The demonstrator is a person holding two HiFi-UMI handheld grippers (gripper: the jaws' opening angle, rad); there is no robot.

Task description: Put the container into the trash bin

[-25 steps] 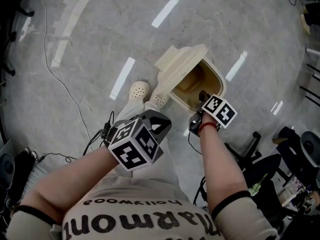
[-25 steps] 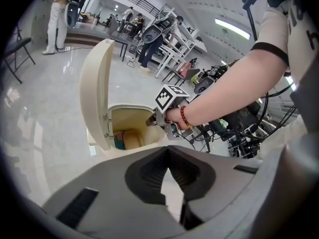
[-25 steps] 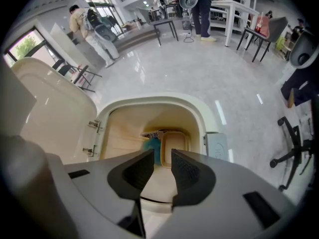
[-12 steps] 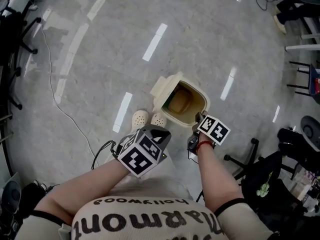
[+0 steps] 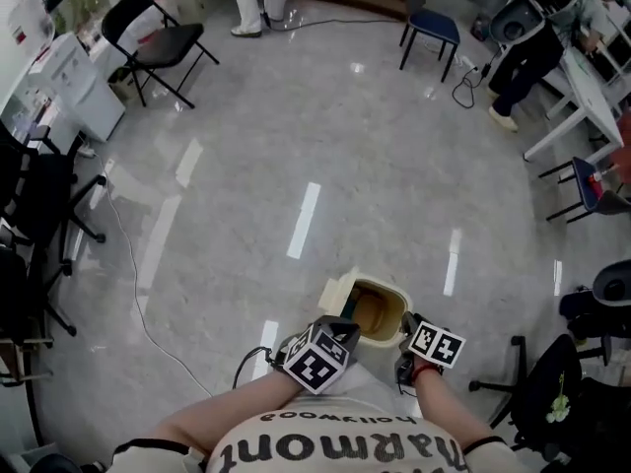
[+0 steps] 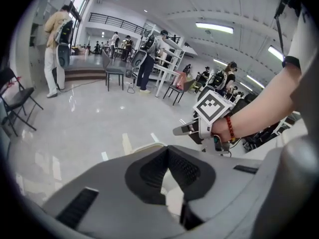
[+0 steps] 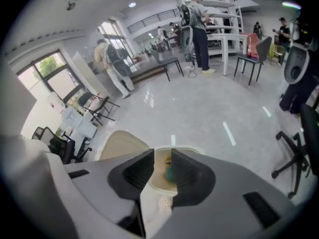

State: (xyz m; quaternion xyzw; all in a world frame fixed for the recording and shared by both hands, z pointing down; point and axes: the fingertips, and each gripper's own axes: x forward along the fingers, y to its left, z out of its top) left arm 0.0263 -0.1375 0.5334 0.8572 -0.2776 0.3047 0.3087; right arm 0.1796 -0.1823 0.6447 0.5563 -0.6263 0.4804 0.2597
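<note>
Here right gripper (image 7: 162,158) hovers (jaws apart).

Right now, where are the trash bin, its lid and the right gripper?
trash bin (image 5: 386,286), head view, far rim.
lid (image 7: 122,142), right gripper view, middle of the raised panel.
right gripper (image 7: 162,152), right gripper view, midway between its fingertips.

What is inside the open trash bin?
A teal object lies in the trash bin, seen through the open jaws of the right gripper. Those jaws cover the rest of the inside; what the object is can't be told.
</note>
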